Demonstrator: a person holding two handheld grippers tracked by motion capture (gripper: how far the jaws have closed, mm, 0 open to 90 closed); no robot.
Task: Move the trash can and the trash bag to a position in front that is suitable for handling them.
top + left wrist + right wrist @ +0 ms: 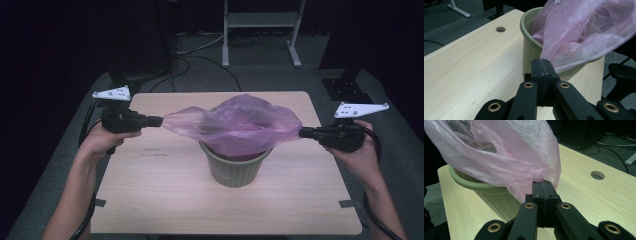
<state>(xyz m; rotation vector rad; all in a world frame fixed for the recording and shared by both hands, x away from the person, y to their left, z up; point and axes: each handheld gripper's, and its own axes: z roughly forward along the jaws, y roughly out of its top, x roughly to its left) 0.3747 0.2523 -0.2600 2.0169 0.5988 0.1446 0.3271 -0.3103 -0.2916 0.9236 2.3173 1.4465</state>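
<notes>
- Wooden table [150, 200], dark room; green bin [234, 170] sits at centre.
- Left gripper [159, 120] and right gripper [303, 132] each clamp one edge of the pink bag [240, 125], which I hold stretched over the bin.
- Step: lining the bin. Next I should lower both edges over the rim evenly.

A green ribbed bin [235, 167] stands upright near the middle of the light wooden table [150, 200]. A pink translucent bag [240, 122] sits in its mouth and is drawn out wide to both sides above the rim. The left gripper [159, 120] pinches the bag's left edge, jaws closed on the film. The right gripper [303, 132] pinches the right edge likewise. Both are held level, well apart, each in a hand. A white metal frame [260, 22] stands on the floor beyond the table.
</notes>
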